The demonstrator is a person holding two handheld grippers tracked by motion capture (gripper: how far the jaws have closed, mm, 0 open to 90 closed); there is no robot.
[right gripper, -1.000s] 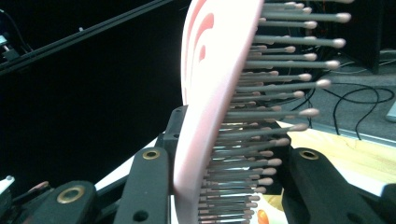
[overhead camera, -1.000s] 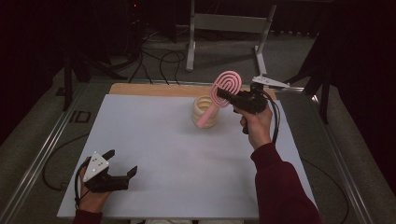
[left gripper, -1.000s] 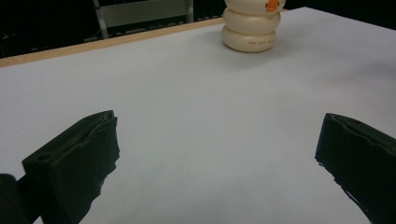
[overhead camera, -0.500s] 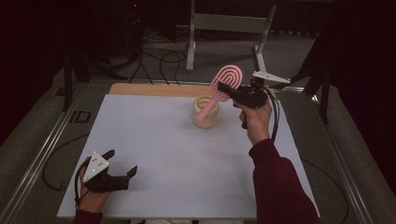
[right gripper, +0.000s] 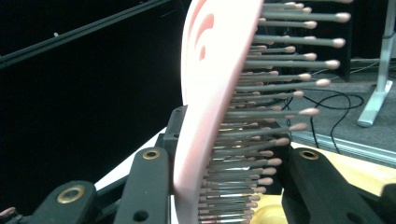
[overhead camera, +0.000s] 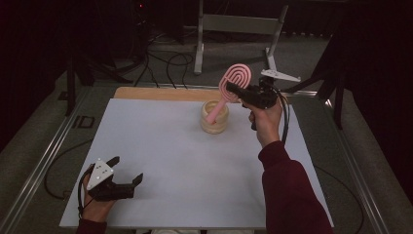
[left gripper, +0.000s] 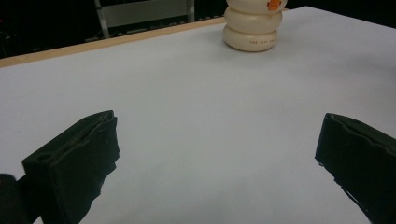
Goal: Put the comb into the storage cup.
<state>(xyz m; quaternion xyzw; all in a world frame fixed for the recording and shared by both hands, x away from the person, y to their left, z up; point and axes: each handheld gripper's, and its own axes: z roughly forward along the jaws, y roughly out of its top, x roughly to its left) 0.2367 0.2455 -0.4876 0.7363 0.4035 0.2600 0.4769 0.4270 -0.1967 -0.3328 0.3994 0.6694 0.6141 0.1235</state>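
The white surface is lying over a wooden board whose far edge is showing beyond it. The person's right forearm, in a dark red sleeve, is reaching up from the near edge.

The right tongs are gripping a pink hairbrush by its head. In the high view the brush is tilting, its head raised above the far right part of the surface and its handle pointing down into a cream ribbed holder. The right gripper view is showing what the high view is not: grey bristles with pale rounded tips standing out from the pink back, pressed between the two black jaws.

The left tongs are resting at the near left corner, jaws spread wide with nothing between them. The left gripper view is showing an orange sticker on the holder and a line of small print on its lowest ring, too fine to read.
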